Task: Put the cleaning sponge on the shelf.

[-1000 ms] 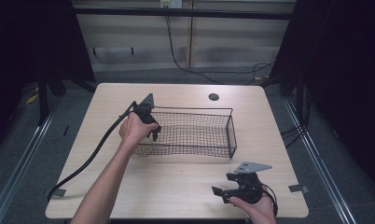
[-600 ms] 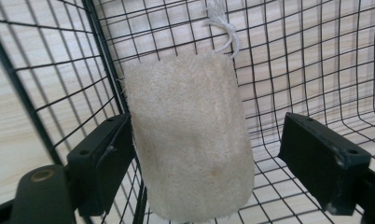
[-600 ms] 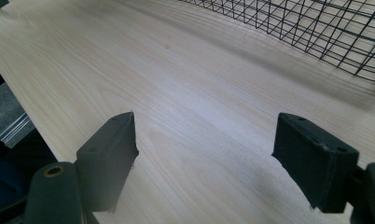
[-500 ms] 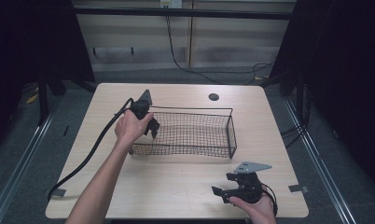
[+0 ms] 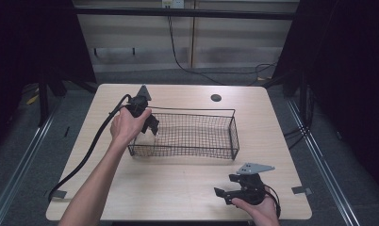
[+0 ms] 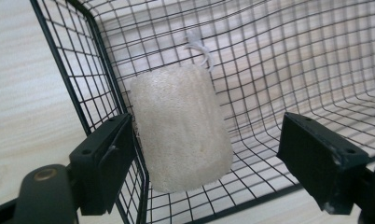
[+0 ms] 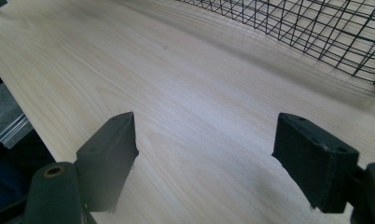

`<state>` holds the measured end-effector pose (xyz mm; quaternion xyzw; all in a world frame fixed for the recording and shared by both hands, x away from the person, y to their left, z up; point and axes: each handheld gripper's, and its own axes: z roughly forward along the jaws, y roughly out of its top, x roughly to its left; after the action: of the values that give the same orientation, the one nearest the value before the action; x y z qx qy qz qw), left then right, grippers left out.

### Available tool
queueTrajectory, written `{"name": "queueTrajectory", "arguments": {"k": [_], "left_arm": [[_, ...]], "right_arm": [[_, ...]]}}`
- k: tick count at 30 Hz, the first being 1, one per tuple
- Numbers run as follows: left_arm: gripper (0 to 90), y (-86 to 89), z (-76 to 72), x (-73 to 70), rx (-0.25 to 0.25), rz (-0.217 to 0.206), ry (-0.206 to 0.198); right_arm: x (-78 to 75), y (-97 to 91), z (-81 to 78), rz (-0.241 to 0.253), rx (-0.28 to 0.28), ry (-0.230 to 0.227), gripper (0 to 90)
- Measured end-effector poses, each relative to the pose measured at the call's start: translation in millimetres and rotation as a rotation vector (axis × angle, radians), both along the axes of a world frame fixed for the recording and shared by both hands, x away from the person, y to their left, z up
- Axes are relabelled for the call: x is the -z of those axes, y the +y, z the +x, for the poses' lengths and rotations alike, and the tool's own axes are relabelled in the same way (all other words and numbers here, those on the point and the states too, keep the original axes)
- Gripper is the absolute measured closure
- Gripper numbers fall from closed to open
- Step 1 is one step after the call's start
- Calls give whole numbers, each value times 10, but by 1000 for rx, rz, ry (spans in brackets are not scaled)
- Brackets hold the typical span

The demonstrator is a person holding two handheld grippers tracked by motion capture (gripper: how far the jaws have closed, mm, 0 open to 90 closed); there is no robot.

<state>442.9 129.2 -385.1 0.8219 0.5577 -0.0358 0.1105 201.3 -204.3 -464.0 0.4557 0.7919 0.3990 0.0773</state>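
Observation:
A black wire basket [image 5: 234, 136] stands on the middle of the pale wooden table [image 5: 168, 188]. A cream loofah sponge [image 6: 181, 128] with a white loop leans against the basket's [image 6: 83, 70] end wall, in its corner. My left gripper [image 5: 152, 126] hovers over that left end; in the left gripper view it [image 6: 211, 163] is open, with its jaws wide apart on either side of the sponge and not pressing it. My right gripper [image 5: 226, 185] sits low at the table's near right, open [image 7: 213, 158] over bare wood.
A dark round hole [image 5: 216, 98] marks the table's far side. The left gripper's thick black cable [image 5: 88, 155] trails off the table's left edge. A corner of the basket [image 7: 316, 28] shows ahead of the right gripper. Dark floor and metal rails surround the table.
My left hand and gripper have shifted slightly left and back at the basket's left end. The right gripper has stayed put.

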Motion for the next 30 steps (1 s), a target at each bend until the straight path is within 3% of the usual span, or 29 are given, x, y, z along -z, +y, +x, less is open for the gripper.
{"name": "queueTrajectory", "arguments": {"k": [8,11,15,17,20,23,30], "left_arm": [[187,55,-79,-118,64,-35,-42],[186,79,-106,-177,143,-81,-58],[182,113,-132,-241,148,-118,-82],[186,127,-156,-260,150,-109,-100],[198,140,-200,-286,182,-113,-116],[200,182,-271,-318,232,-158,-123],[199,445,-363,-358,220,-224,-161]], "right_arm": [[-1,4,-4,-2,-1,0,213],[0,2,-3,0,0,1,213],[0,-2,-6,-1,0,-1,213],[0,-4,-6,-1,3,1,213],[1,-3,-7,0,3,2,212],[0,-4,-9,1,5,1,212],[5,1,-1,0,4,0,212]]}}
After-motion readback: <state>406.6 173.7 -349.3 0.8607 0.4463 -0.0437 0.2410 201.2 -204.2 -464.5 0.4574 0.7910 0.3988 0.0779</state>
